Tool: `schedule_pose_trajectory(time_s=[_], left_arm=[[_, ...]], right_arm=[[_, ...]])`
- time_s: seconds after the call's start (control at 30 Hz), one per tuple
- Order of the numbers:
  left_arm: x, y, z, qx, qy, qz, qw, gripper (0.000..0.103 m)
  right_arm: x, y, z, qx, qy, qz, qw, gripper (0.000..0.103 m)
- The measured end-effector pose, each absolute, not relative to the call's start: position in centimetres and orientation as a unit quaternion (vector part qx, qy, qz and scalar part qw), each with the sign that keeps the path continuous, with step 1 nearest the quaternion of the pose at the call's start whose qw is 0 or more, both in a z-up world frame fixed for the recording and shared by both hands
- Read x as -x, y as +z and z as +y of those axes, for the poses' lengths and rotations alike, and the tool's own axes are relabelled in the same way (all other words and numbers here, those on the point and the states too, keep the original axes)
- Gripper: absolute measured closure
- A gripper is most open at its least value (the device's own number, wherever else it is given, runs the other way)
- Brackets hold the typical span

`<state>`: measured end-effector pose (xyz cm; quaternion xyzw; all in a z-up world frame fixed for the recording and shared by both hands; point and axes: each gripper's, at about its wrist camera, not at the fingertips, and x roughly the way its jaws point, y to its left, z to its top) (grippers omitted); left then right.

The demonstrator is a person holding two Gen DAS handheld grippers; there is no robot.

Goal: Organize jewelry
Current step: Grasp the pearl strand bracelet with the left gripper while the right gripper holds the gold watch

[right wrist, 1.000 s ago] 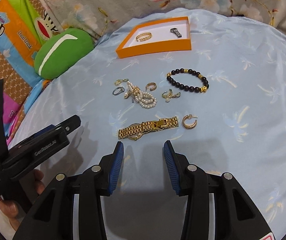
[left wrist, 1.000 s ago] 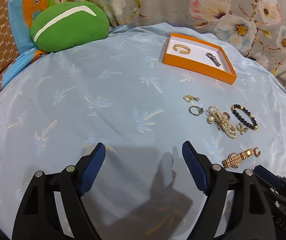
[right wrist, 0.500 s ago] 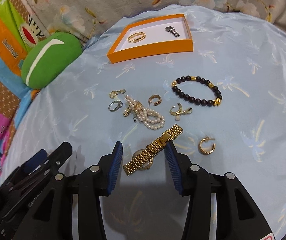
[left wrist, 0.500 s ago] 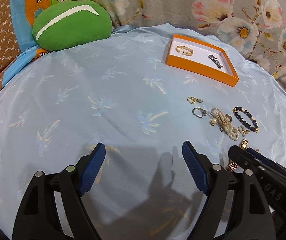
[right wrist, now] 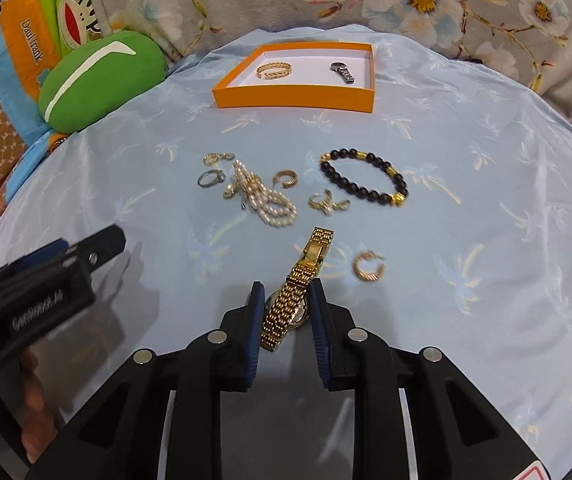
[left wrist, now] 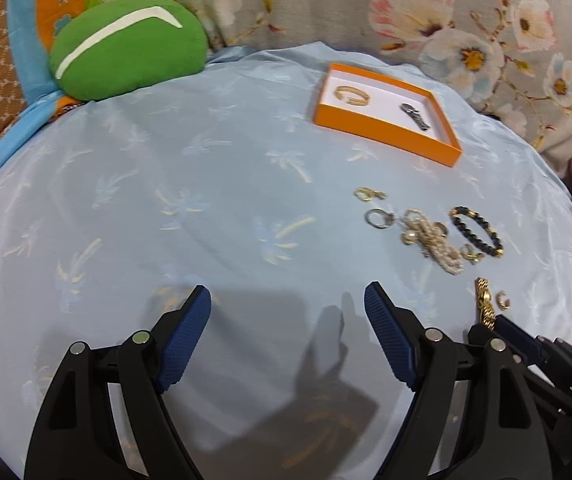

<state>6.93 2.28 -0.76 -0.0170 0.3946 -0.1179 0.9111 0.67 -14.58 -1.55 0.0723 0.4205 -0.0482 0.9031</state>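
Right gripper (right wrist: 286, 304) is clenched on the gold watch (right wrist: 299, 288), its ribbed blue pads pressing the round case from both sides while the flat-linked metal band runs out far beyond the fingertips onto the pale blue, palm-printed bedsheet (right wrist: 485, 160). Just right of the band lies a gold hoop earring (right wrist: 369, 266). Farther out sit a bunched strand of small white pearls (right wrist: 264, 196), a silver ring (right wrist: 210, 178) to its left, a wide gold ring (right wrist: 284, 179) to its right, a small gold clasp piece (right wrist: 218, 157) beyond the silver ring, and a pair of little gold earrings (right wrist: 327, 203). Right of those curls a round bracelet of black beads with gold spacers (right wrist: 363, 182). At the far edge stands a shallow orange tray (right wrist: 293, 96) with a white floor, holding a woven gold bangle (right wrist: 273, 69) at its left and a silver watch (right wrist: 342, 72) at its right. A plump green cushion (right wrist: 98, 80) lies far left.

Left gripper (left wrist: 286, 312) is released, its jaws spread wide over bare sheet, well left of the jewelry.
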Motion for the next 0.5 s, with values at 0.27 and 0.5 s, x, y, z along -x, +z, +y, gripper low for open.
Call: schedule_pose_trajectory(time_s=[0.27,0.5], left_arm=[[-7.7,0.0,-2.0,0.035,-0.161,0.416,0.894,0.026],[-10.6,-0.7,-6.1,0.032,-0.155,0.444,0.882,0.028]], right_arm=[[2.2,-1.5,-17.2,-0.09,-0.059,0.417,0.902,0.082],[2.7,-1.6,-18.2,-0.111,-0.051,0.413,0.902,0.082]])
